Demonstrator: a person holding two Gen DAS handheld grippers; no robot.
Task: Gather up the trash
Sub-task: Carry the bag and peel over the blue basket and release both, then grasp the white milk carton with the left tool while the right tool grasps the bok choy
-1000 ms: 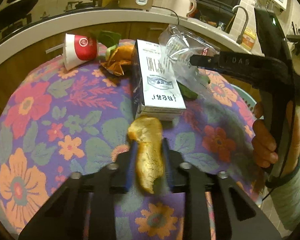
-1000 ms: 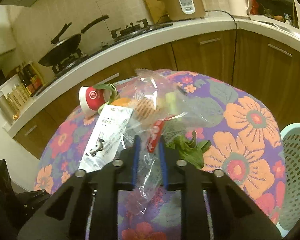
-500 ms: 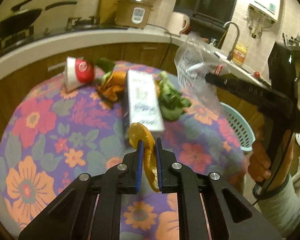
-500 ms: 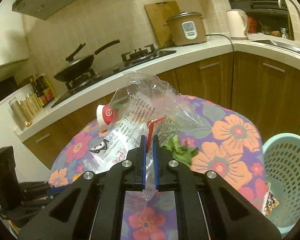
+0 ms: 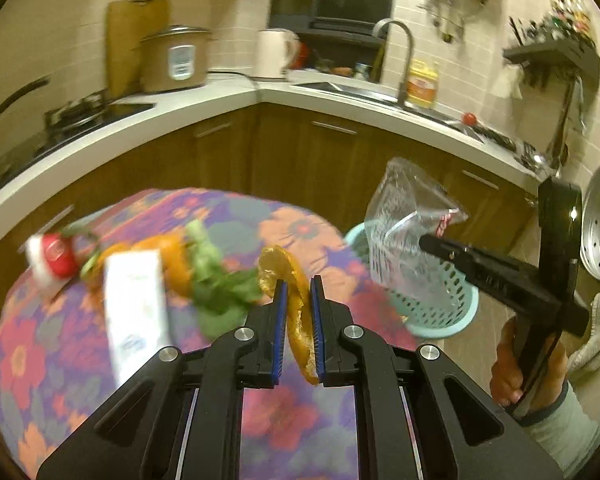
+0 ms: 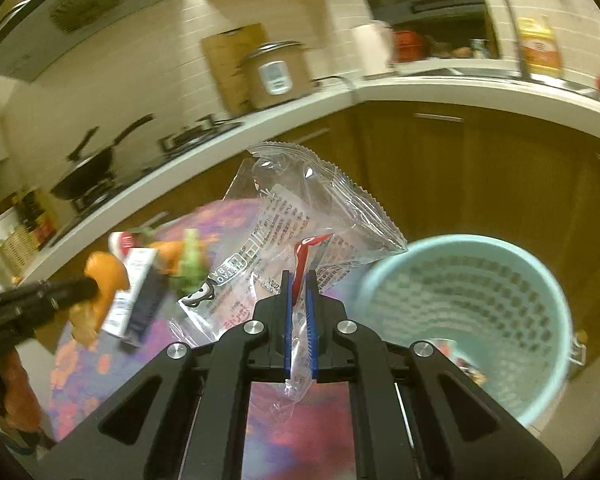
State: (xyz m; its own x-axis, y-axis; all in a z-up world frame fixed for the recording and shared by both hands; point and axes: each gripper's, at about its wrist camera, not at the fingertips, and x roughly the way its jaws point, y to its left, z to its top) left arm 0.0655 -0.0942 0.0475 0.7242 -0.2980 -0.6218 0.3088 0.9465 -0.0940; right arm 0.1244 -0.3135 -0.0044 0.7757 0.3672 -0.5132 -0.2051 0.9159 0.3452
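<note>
Clamping jaws hold orange peel (image 5: 296, 308) upright lengthwise; right's pinch wrapper (image 6: 300, 232) upright.

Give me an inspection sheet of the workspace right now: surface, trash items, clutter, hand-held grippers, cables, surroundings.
Surface: round table with floral cloth.
Job's things: orange peel held in the air; clear plastic wrapper held near the teal basket, which stands on the floor beside the table and already holds some litter. Left on the table: white carton, red-and-white cup, leafy greens, more orange peel.
Clutter: nothing seen.
Grippers: left hand-held gripper shut on the orange peel; right hand-held gripper shut on the clear plastic wrapper.
Cables: a cord on the counter near the kettle.
Surroundings: rice cooker, frying pan, sink tap, wooden cabinets.
</note>
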